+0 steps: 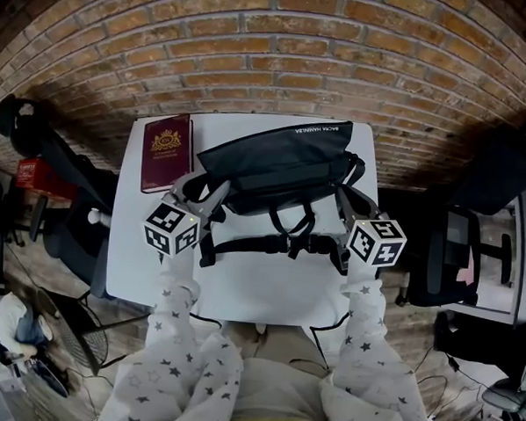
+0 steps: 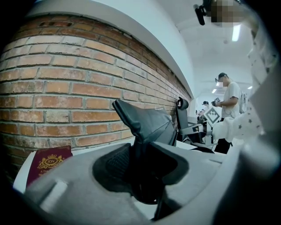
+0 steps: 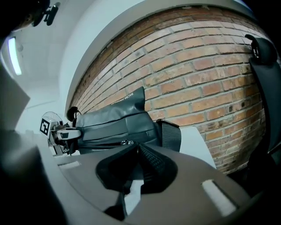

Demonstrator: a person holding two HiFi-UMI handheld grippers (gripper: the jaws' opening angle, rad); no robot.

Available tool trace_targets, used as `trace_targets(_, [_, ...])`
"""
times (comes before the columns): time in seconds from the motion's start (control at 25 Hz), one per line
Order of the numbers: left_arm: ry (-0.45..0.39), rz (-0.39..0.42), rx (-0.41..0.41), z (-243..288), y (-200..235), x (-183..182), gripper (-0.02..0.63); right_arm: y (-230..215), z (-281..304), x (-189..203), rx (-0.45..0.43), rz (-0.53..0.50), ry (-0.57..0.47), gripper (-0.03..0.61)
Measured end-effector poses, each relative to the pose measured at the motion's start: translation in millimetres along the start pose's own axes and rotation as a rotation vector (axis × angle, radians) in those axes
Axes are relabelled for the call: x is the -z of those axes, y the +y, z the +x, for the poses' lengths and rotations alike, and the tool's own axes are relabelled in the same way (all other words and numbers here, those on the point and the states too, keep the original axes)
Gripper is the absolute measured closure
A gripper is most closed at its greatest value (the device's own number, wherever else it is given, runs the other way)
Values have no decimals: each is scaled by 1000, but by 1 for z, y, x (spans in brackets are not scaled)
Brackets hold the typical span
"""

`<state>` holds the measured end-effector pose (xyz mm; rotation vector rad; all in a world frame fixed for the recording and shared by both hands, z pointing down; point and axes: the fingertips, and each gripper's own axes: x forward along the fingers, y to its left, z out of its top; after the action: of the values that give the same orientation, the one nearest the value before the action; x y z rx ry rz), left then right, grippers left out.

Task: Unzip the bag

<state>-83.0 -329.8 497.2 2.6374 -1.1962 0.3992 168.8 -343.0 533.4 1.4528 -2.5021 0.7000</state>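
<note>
A black bag (image 1: 274, 162) lies across the far part of the white table (image 1: 259, 284). My left gripper (image 1: 207, 188) is at its left end, shut on a fold of the bag's fabric. In the left gripper view that fabric (image 2: 147, 125) rises in a peak from between the jaws of the left gripper (image 2: 138, 151). My right gripper (image 1: 351, 198) is at the bag's right end. Its jaws are shut in the right gripper view (image 3: 134, 147), and the small metal zipper pull (image 3: 124, 142) sits pinched at their tips. The zipper line runs left along the bag (image 3: 109, 121).
A maroon passport (image 1: 166, 152) lies on the table left of the bag, also seen as the passport (image 2: 46, 162) beside my left gripper. The bag's strap and buckle (image 1: 283, 243) trail toward me. A brick wall (image 1: 271, 47) stands behind the table, with an office chair (image 1: 450, 255) at the right.
</note>
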Motion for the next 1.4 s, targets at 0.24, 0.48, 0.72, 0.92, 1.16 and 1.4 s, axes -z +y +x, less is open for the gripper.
trace_targets(0.24, [-5, -7, -2, -1, 1, 0, 486, -25, -7, -7, 54, 28, -20, 561])
trace_targets(0.48, [-3, -11, -1, -2, 2, 2, 486, -37, -10, -8, 88, 52, -27, 561])
trace_targets(0.72, [-6, -14, -3, -2, 3, 2, 485, -40, -10, -8, 102, 52, -27, 560])
trace_targets(0.92, [-1, -34, -4, -2, 0, 2, 480, -38, -9, -5, 110, 60, -34, 555])
trace_targets(1.16, [-40, -90, -64, -12, 2, -3, 403, -34, -17, -15, 148, 23, -81, 454])
trace_targets(1.4, [-113, -111, -119, -35, -4, -11, 435, -26, -37, -28, 199, -80, -119, 477])
